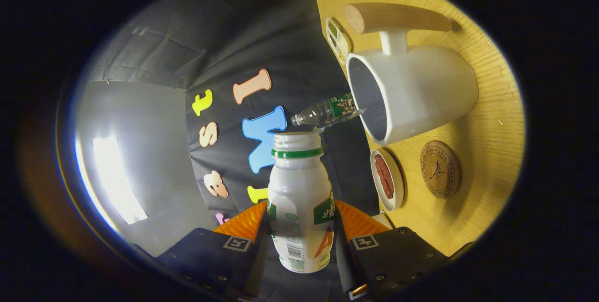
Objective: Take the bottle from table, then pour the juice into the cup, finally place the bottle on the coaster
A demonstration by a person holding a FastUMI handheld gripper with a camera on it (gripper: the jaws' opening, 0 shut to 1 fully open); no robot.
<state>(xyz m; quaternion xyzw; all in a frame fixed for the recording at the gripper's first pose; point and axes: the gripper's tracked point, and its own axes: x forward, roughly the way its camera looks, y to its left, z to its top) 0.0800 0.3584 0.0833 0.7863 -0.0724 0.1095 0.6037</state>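
The counter point(486, 199) appears rolled sideways, so the tongs are tipped over for pouring; on it the cup point(421, 93) with a wooden handle stands by the far edge, the coaster point(440, 169) nearer, a small dish point(387, 179) at the edge beside it, and a clear bottle point(327, 111) lies behind the cup's rim. The tongs point(302, 227) are clenched on the uncapped juice bottle point(299, 199), its mouth just short of the cup's opening and apart from it. The mouth may not be over the cup, so juice could spill on the counter; the smooth bottle could slip; labels are too small to read.
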